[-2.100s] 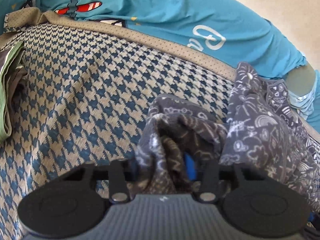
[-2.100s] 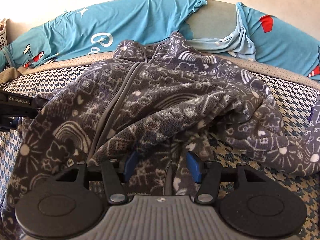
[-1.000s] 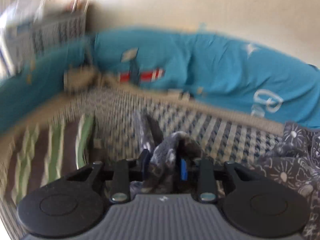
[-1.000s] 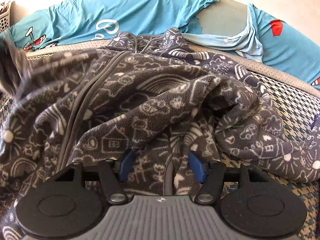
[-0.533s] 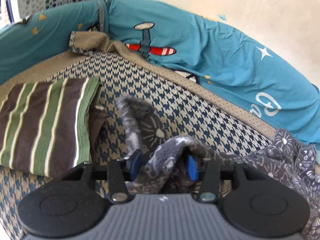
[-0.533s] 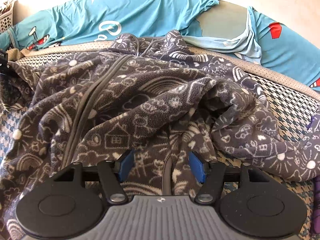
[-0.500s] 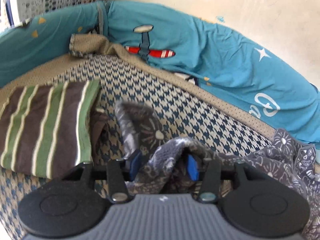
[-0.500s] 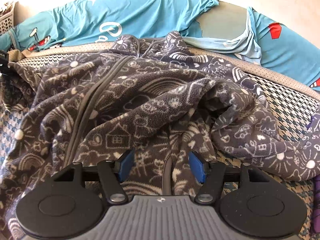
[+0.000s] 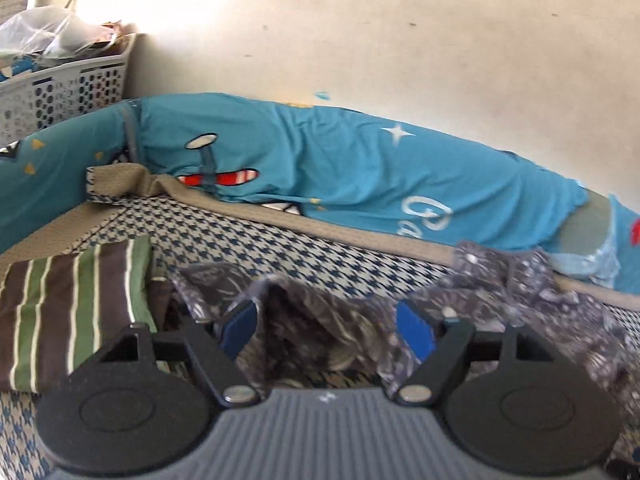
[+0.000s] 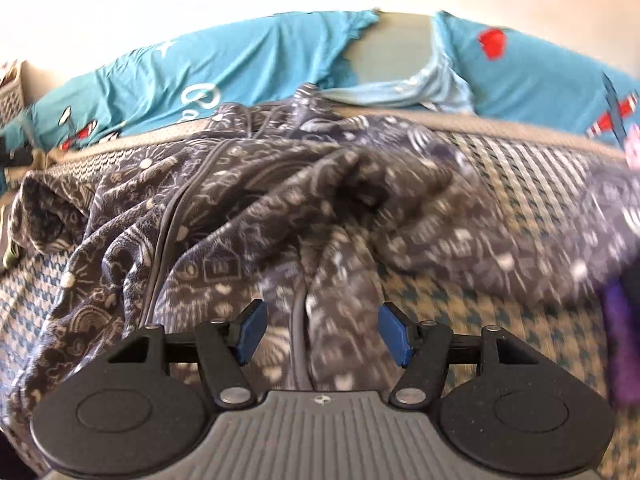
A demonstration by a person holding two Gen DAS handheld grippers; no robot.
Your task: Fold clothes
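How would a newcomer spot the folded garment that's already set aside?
Start at the houndstooth-covered bed, then go to its left end below the white laundry basket. The folded striped garment lies there flat, brown with green and cream stripes, unlike the crumpled grey doodle-print fleece beside it.

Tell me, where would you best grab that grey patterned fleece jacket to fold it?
Probably the sleeve end of the grey fleece jacket, at the spread-out garment's left edge. Come from that side, fingers low to the houndstooth cover, since the cuff lies free there.
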